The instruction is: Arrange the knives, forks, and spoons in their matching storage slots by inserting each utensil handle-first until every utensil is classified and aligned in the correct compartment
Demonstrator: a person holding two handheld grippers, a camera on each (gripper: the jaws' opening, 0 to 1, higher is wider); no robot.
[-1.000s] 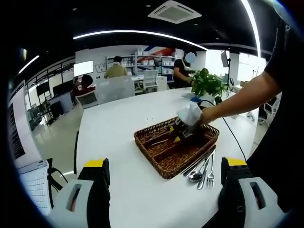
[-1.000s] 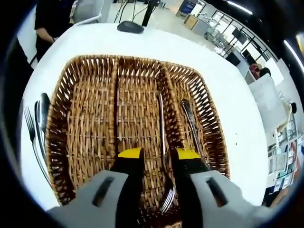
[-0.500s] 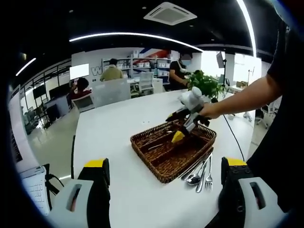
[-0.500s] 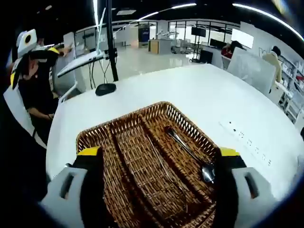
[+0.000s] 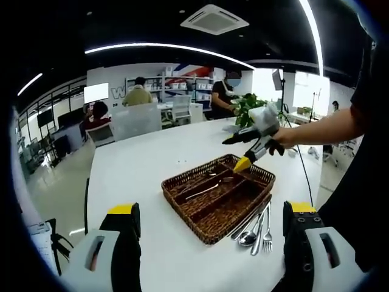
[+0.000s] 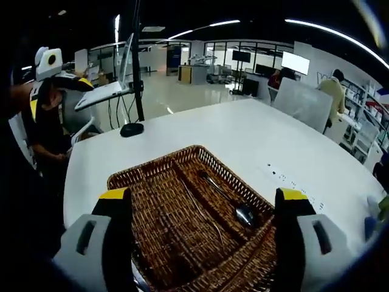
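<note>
A three-slot wicker basket (image 5: 182, 204) sits on the white table. In the right gripper view the basket (image 6: 158, 161) holds a fork (image 6: 200, 210) in its middle slot and a spoon (image 6: 234, 204) in the right slot. A loose spoon, fork and knife (image 5: 255, 222) lie on the table beside the basket's near right side. My left gripper (image 5: 211, 210) is open and empty, well short of the basket. My right gripper (image 6: 202, 194) is open and empty; the left gripper view shows it (image 5: 238, 152) held above the basket's far corner.
A black mouse (image 6: 130, 129) and a stand pole rest on the table beyond the basket. A potted plant (image 5: 246, 106) stands at the far table edge. The left gripper (image 6: 61, 82) shows at upper left. Bare table (image 5: 140, 164) surrounds the basket.
My right gripper, shut around the fork in the middle slot a second ago, has opened, left the fork there and risen away from the basket. The left view shifted slightly.
</note>
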